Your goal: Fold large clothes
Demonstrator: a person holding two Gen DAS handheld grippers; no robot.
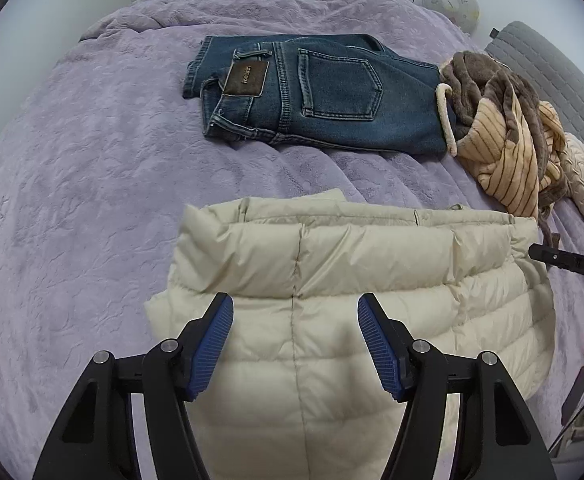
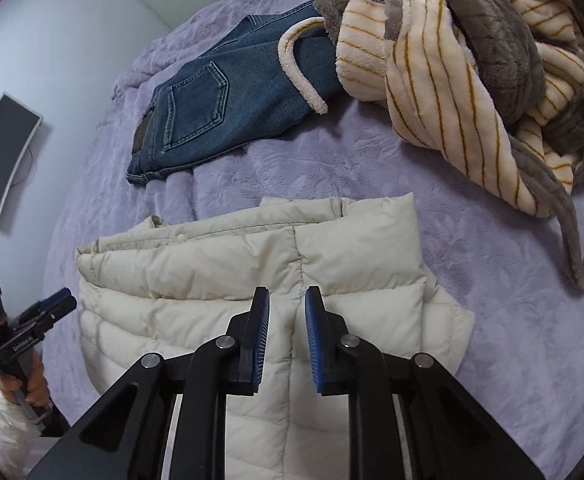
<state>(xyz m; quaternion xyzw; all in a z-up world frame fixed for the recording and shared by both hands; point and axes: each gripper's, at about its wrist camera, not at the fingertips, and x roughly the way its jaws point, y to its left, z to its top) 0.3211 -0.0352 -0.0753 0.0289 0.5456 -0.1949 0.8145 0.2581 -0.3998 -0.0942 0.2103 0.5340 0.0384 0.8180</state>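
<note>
A cream quilted down jacket (image 1: 331,280) lies flat on the lavender bedspread (image 1: 72,200), collar end toward the far side of the bed. Left gripper (image 1: 295,336): jaws spread wide, blue pads (image 1: 212,344) empty, poised above the jacket's centre seam just below the collar. Right gripper (image 2: 288,340): jaws parted by a narrow gap, nothing between them, held above the same seam; whether the pads (image 2: 262,332) touch the fabric cannot be told. Beyond the jacket, folded blue jeans (image 1: 311,92) rest with the back pocket and leather patch facing up. Beside them, to the right, lies a crumpled grey and cream striped fleece robe (image 2: 471,72), its cream cord (image 2: 295,68) draped over the jeans' edge. The jacket sits apart from both garments.
</note>
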